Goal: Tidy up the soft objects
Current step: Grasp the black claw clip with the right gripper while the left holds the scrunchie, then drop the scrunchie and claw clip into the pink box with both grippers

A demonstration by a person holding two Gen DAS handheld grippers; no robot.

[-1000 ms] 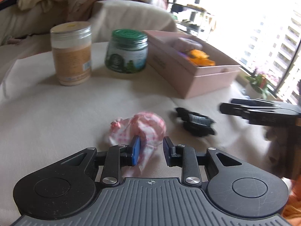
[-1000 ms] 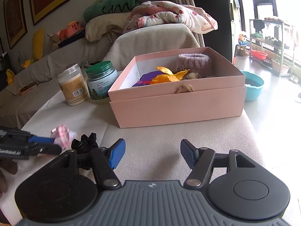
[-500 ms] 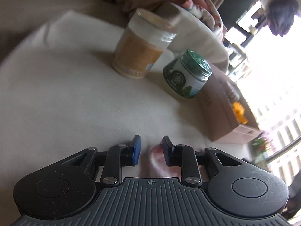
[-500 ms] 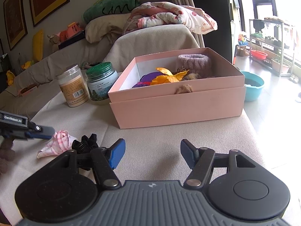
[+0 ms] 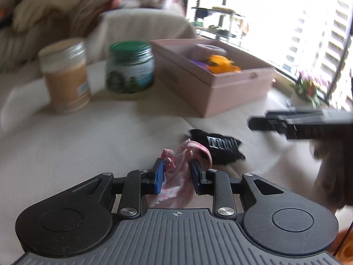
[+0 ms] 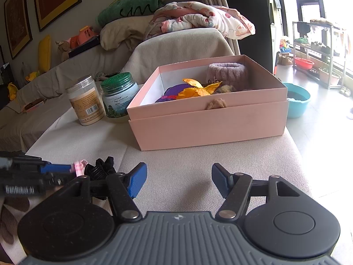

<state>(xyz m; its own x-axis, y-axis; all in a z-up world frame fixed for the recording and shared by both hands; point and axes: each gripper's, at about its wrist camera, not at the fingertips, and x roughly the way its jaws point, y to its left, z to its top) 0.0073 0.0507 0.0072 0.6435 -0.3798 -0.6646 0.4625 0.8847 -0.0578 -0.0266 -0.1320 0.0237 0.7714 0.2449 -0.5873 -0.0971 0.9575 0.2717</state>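
Note:
My left gripper (image 5: 177, 173) is shut on a pink checked cloth (image 5: 176, 176), which bulges between its blue pads just above the table. The cloth's tip shows in the right wrist view (image 6: 79, 165). A black hair claw (image 5: 217, 146) lies on the table right beside it, also in the right wrist view (image 6: 100, 170). The pink box (image 6: 209, 123) holds a purple knit piece (image 6: 227, 74), orange and purple soft items. My right gripper (image 6: 178, 181) is open and empty, low over the table in front of the box.
A tan jar (image 6: 86, 101) and a green-lidded jar (image 6: 117, 98) stand left of the box. A sofa with pillows and a blanket (image 6: 198, 22) lies behind. A blue basin (image 6: 296, 101) sits on the floor at right.
My left gripper swung away toward the jars, then came back over the pink cloth and now grips it beside the hair claw. The right gripper has not moved.

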